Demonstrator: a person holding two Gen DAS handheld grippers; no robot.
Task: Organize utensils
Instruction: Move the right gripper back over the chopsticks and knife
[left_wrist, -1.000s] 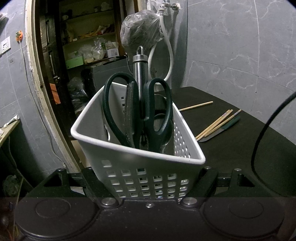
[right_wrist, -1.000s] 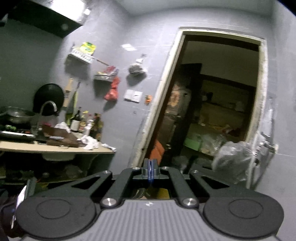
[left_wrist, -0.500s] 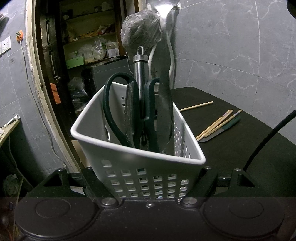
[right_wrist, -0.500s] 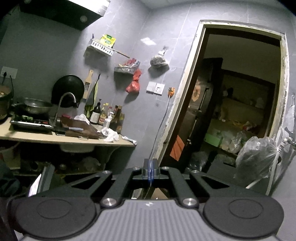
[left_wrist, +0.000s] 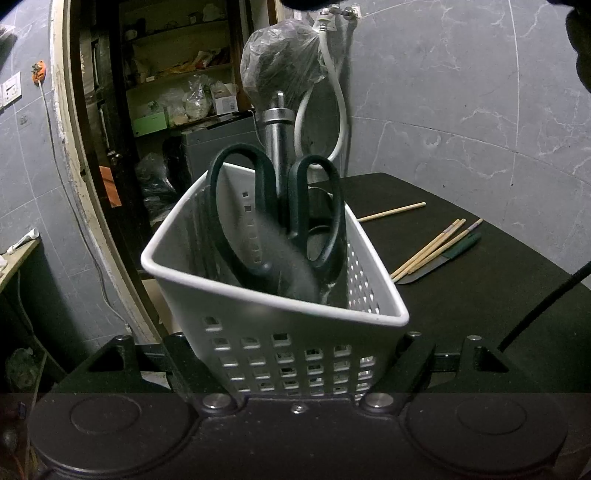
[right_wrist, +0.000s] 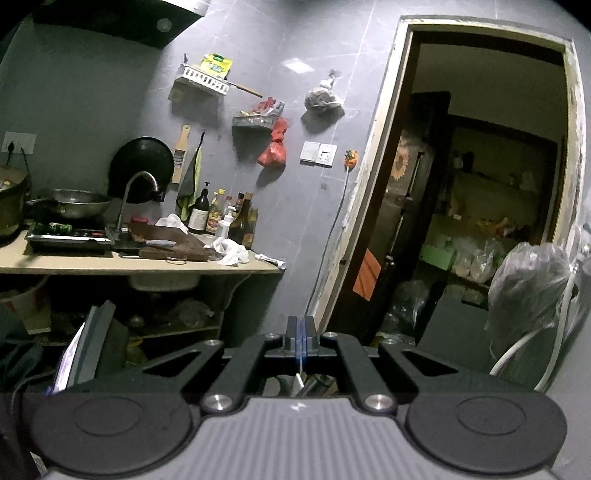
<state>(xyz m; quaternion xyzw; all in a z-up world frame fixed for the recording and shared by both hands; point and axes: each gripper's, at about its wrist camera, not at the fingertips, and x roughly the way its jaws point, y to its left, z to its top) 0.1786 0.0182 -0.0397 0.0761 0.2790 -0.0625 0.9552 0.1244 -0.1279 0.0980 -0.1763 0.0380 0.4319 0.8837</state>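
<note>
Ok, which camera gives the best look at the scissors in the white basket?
The left wrist view: the scissors stand handles-up in the white basket, close and centred. The right wrist view faces the kitchen wall and doorway and shows none of them.

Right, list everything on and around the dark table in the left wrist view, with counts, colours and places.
utensil basket: one, white, perforated, gripped between the left fingers
scissors: one pair, dark green handles, standing in the basket
steel handle: one, silver, upright behind the scissors
blurred dark utensil: one, inside the basket, too blurred to name
chopsticks: several, wooden, lying on the table, one apart
knife: one, green handle, beside the chopsticks
plastic bag: one, clear, hanging behind
left gripper: closed on the basket
right gripper: shut
</note>
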